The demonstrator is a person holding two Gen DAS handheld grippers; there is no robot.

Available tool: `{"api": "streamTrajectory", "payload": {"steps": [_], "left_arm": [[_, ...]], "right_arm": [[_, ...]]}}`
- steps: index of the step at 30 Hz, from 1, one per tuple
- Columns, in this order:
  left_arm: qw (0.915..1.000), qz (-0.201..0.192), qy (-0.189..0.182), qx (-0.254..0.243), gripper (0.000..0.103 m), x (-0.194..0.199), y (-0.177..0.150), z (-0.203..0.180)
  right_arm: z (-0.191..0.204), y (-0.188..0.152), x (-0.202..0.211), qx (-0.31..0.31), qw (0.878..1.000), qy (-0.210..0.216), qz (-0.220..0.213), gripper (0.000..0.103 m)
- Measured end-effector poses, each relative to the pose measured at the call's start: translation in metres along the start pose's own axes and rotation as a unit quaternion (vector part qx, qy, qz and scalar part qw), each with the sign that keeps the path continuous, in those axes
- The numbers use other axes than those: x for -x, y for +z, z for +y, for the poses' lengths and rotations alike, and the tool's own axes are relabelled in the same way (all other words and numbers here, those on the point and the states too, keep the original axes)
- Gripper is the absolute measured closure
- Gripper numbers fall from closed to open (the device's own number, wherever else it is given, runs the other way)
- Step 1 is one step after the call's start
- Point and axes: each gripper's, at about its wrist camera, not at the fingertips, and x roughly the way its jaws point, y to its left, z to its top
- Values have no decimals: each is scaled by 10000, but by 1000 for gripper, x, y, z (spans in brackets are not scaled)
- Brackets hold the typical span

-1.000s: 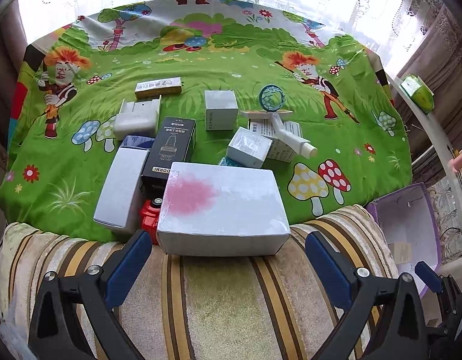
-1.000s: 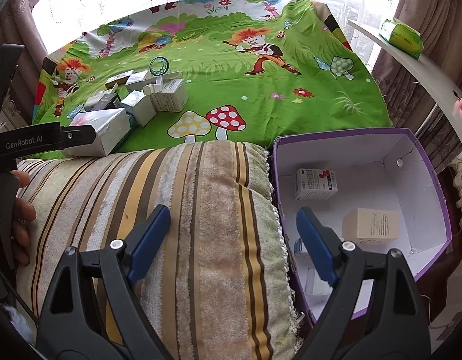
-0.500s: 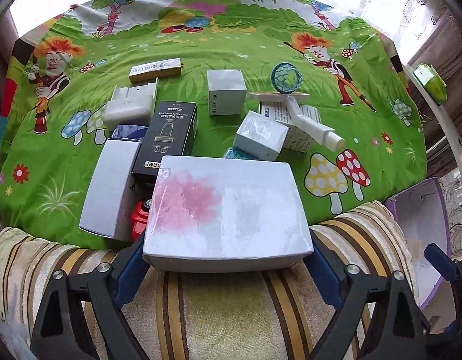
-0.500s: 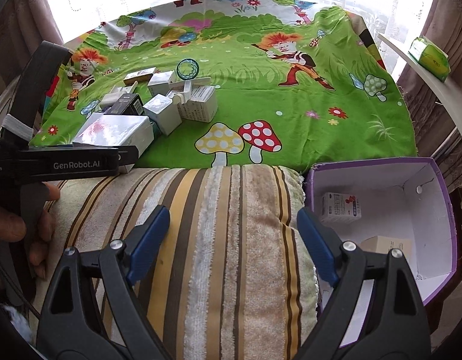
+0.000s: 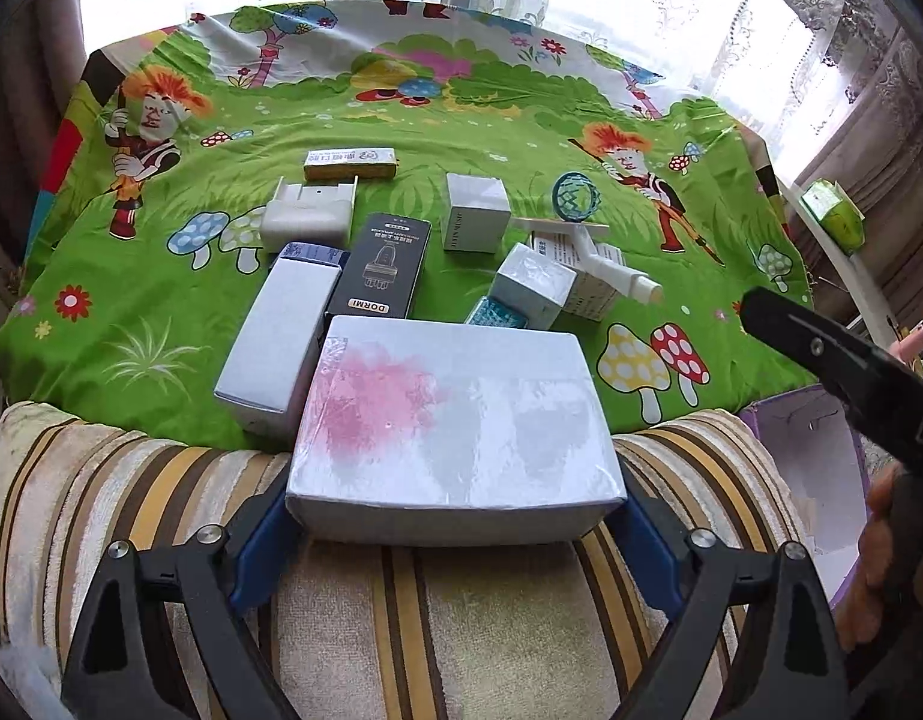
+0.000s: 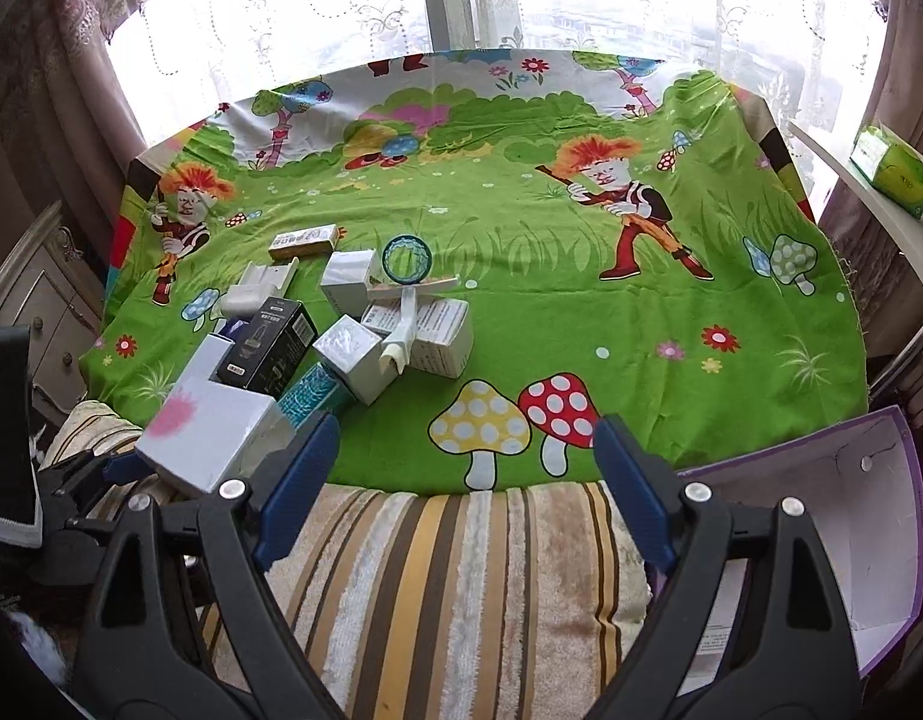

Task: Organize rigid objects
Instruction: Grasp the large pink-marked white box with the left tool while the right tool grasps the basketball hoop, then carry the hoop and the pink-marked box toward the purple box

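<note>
My left gripper [image 5: 455, 534] is shut on a large white box with a pink blotch [image 5: 449, 414], its blue pads pressed on the box's two sides, at the edge of the green sheet. The same box shows in the right wrist view [image 6: 209, 438]. Behind it lie a black DORMI box [image 5: 380, 267], a long white box [image 5: 275, 336], a small white cube box [image 5: 476, 210] and a white tube [image 5: 617, 276]. My right gripper [image 6: 467, 480] is open and empty over the striped cushion [image 6: 461, 588].
A purple-rimmed storage box [image 6: 821, 510] stands open at the right beside the cushion. A blue-green ring [image 6: 406, 258] stands on the cartoon sheet [image 6: 581, 300]. A green tissue pack [image 6: 890, 165] lies on the right ledge. A cabinet is at the left.
My left gripper moved forward around the white box and closed on its sides. My right gripper swung left and up, away from over the purple box, toward the sheet.
</note>
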Motion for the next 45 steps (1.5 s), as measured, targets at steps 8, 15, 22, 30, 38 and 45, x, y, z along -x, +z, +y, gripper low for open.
{"api": "streamTrajectory", "payload": {"steps": [8,15,22,30,38,45], "left_arm": [[9995,-255,-149,64,10,12,-12,7],[9995,-267,-178,54,10,10,-14,7],[9996,-263,-142,4,10,9,-15,6],[9996,-264,-104,-26,10,8,-16,4],[9995,-277,-123,-79,10,9,-16,1],[9994,-297,-110,-102,10,10,-16,0]], "right_arm": [[19,35,-44,151,9999,-1,-11,15],[27,54,-88,233,9995,-24,210,21],[28,64,-116,418,9984,-58,385,34],[26,59,-118,505,9981,167,319,68],[24,42,-72,342,9985,370,-193,68],[10,25,-29,84,9978,453,-467,68]]}}
